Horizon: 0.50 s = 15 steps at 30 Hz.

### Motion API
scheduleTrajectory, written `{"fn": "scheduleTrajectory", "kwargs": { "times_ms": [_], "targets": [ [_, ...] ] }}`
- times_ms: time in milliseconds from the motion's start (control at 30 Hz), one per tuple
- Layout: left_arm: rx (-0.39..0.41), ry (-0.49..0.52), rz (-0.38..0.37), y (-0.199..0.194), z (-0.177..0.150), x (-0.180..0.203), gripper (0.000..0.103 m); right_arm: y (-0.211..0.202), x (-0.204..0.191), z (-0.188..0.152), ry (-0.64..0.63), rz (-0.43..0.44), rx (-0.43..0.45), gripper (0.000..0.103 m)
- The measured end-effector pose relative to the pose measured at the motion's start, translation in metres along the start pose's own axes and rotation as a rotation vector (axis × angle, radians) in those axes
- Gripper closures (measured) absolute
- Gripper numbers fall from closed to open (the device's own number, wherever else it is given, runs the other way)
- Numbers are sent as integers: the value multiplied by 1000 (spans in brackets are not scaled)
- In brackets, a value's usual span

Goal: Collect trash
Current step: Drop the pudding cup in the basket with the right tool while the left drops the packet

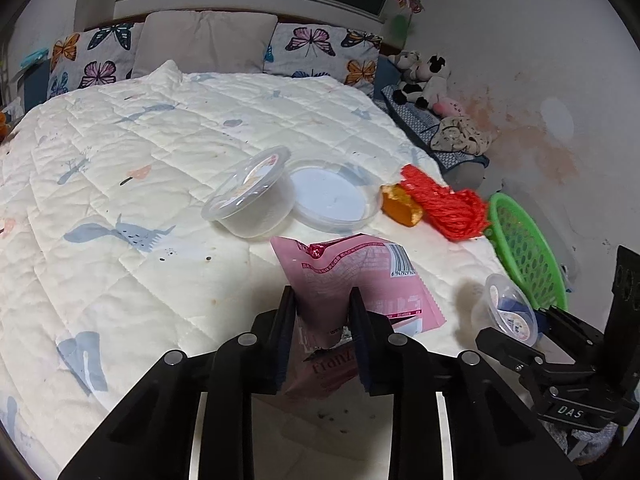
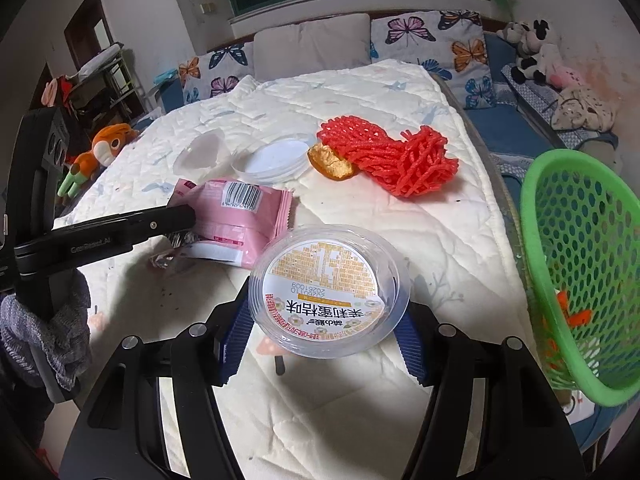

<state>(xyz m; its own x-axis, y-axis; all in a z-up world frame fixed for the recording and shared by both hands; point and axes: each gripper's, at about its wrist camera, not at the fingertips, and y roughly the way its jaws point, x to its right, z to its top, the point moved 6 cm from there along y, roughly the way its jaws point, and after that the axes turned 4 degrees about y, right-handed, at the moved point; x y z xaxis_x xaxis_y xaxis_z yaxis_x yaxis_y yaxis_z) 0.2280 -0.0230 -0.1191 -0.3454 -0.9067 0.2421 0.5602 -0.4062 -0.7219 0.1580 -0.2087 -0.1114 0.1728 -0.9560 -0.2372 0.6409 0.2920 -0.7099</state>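
Note:
My left gripper is shut on a pink snack wrapper and holds it just above the white quilt; the wrapper also shows in the right wrist view. My right gripper is shut on a clear plastic cup with a printed label, held beside the green mesh basket. That cup also shows in the left wrist view. On the quilt lie a clear tub, a clear lid, a golden wrapper and a red foam net.
The green basket stands off the bed's right edge and holds some orange scraps. Butterfly pillows line the headboard. Plush toys sit by the stained wall. An orange plush lies at the bed's left.

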Motion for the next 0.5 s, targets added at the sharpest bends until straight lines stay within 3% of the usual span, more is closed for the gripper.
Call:
{"fn": "scheduleTrajectory", "kwargs": {
  "times_ms": [200, 500],
  "targets": [
    [19, -1, -38, -18, 2, 10, 84, -19, 7, 2, 21, 5, 33, 39],
    [59, 56, -117, -38, 19, 50, 85, -50, 43, 4, 80, -41, 82, 39]
  ]
}}
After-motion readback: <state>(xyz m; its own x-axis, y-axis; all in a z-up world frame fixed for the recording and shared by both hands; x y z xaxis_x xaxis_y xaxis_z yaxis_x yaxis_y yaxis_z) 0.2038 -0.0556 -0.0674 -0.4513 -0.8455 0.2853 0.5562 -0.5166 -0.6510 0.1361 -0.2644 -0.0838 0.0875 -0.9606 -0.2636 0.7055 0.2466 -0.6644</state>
